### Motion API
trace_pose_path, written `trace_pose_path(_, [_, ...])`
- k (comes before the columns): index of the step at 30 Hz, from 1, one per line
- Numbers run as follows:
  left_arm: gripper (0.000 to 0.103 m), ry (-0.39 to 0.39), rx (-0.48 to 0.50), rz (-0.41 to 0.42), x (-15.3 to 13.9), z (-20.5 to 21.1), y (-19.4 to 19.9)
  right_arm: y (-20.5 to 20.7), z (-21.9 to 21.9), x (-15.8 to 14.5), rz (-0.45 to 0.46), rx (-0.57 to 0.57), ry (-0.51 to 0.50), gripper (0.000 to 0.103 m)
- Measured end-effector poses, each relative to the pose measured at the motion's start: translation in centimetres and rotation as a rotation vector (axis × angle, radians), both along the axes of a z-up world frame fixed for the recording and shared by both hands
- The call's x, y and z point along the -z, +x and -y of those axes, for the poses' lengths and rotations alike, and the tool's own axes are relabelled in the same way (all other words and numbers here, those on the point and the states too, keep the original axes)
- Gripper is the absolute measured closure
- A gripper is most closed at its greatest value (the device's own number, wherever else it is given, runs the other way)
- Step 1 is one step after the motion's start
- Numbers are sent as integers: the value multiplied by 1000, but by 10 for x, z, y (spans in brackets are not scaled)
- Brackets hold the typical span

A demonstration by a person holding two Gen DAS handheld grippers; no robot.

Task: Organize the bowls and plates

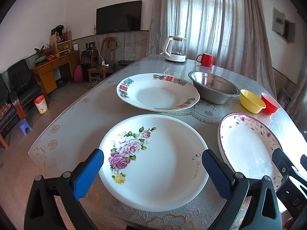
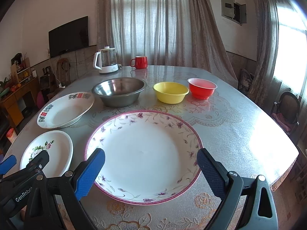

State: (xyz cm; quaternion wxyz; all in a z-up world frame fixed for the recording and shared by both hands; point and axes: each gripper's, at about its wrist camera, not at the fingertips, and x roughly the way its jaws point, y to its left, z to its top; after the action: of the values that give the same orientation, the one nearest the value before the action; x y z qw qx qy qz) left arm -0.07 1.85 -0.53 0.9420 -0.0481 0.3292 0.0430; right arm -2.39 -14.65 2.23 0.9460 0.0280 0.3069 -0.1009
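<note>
Left wrist view: your left tool (image 1: 152, 169) hangs spread wide, holding nothing, above the rose plate (image 1: 153, 162) at the near edge of the worktop (image 1: 80, 118). Behind it sits the red-character plate (image 1: 157, 92), beside the steel bowl (image 1: 214, 90).

Right wrist view: your right tool (image 2: 150, 167) gapes empty over the vine-rimmed plate (image 2: 144, 155). The yellow bowl (image 2: 170, 92) and red bowl (image 2: 201, 88) stand just beyond.

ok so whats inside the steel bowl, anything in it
The steel bowl looks empty: its far inner wall and part of the bottom show only bare metal with reflections. The near rim hides the closest part of the inside, so something small and flat there cannot be ruled out.
</note>
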Motion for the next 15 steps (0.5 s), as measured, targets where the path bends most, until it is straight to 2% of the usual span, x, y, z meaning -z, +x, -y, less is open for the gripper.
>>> trace_pose_path(15, [0,1,2,3,-3,1,-1,-1,-1,-3,8,-19,5,5])
